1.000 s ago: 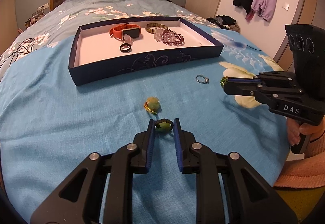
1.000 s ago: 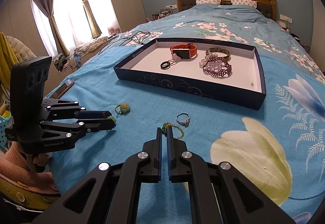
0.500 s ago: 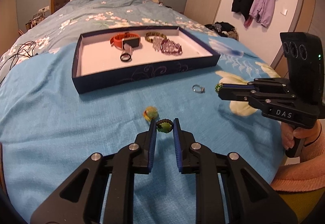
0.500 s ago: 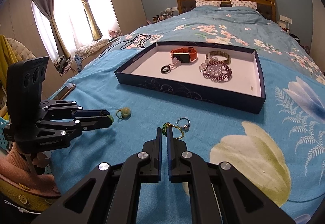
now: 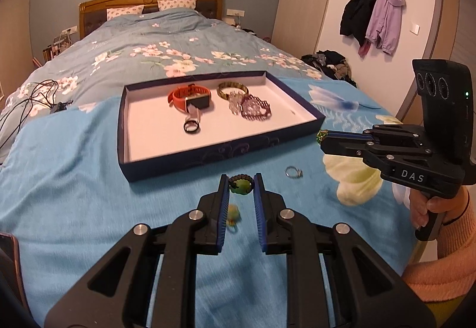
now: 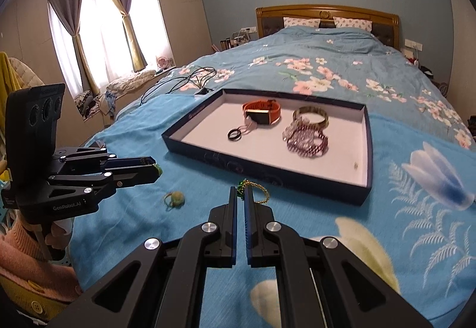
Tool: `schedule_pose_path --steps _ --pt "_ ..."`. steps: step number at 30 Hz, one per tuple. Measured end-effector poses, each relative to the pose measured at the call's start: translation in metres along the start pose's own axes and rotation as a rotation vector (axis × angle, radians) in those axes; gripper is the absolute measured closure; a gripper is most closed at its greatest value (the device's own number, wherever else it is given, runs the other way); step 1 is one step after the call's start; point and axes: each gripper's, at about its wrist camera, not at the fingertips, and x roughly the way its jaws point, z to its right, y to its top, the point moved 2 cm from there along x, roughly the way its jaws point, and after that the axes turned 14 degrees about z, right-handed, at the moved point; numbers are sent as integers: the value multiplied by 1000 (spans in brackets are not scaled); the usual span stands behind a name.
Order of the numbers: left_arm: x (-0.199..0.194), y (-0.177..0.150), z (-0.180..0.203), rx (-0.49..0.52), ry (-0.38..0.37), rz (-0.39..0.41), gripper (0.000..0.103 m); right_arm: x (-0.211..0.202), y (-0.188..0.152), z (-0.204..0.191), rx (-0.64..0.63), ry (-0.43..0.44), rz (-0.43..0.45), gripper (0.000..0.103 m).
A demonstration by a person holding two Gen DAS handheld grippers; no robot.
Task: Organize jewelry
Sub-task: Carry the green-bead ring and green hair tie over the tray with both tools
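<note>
My left gripper [image 5: 241, 182] is shut on a green-stone ring with a dark braided band [image 5: 241, 186], lifted off the blue bedspread. My right gripper [image 6: 241, 193] is shut on a thin gold chain with a green bead [image 6: 258, 193], also raised. Each gripper shows from the side in the other's view: the right gripper [image 5: 322, 137] and the left gripper [image 6: 156, 170]. Ahead lies the dark blue tray [image 5: 208, 153] [image 6: 267, 176] holding an orange watch [image 5: 190, 97], a black ring [image 5: 191, 127], a gold bangle [image 5: 233, 88] and a purple bead bracelet [image 5: 255, 110]. A second green ring [image 6: 175, 198] and a silver ring [image 5: 294, 172] lie loose on the bed.
Black cables [image 5: 38, 95] trail over the bed to the tray's far left. A phone's edge [image 5: 9, 253] shows at the lower left. A hand in a pink sleeve [image 5: 437, 209] holds the right gripper. Coats [image 5: 374, 15] hang on the wall.
Both grippers have risen from the bedspread with their pieces still held. The loose green ring and the silver ring now sit lower in the views, and the tray looks nearer.
</note>
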Motion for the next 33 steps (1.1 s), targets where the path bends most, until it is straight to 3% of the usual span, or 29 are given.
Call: schedule_pose_path --steps 33 --pt "35 42 -11 39 67 65 86 24 33 21 -20 -32 34 100"
